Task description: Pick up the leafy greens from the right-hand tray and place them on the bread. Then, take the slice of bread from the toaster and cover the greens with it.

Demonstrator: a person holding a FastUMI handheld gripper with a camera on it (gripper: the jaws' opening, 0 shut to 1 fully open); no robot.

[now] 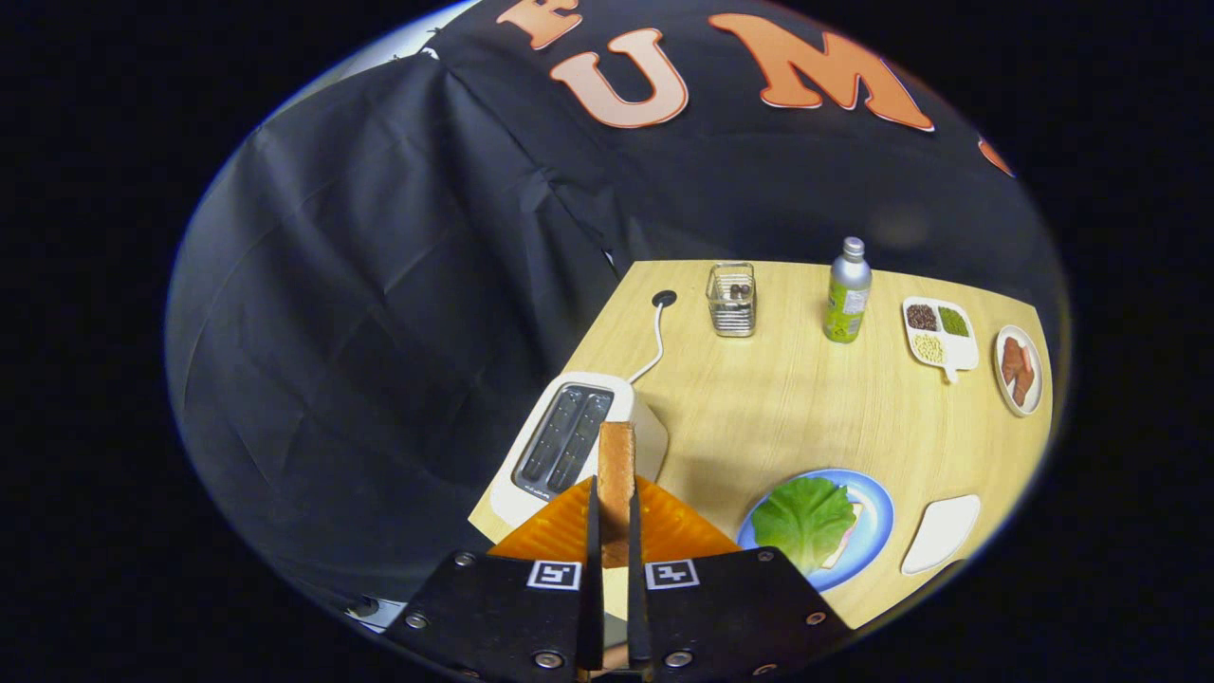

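- Gripper (615, 531): jaws pinching a thin brown-crusted slice of bread (616, 474) on both flat faces, slice held edge-on and upright, poking out ahead of the fingers.
- Slice hangs above the white two-slot toaster (569, 441), clear of its slots.
- Target: broad green lettuce leaf (804, 520) lying on the bread on the round blue plate (877, 517), off to the right of the fingers, near the empty white tray (941, 533).
- Handling, my read: slice is light, semi-stiff, crumbly; a hard squeeze will dent or crack it.
- Grip on the flat faces near one edge looks right; it must tip flat before release.
- Leaf is limp, may shift under the slice.
- Light wooden table (759, 398) carries it all.
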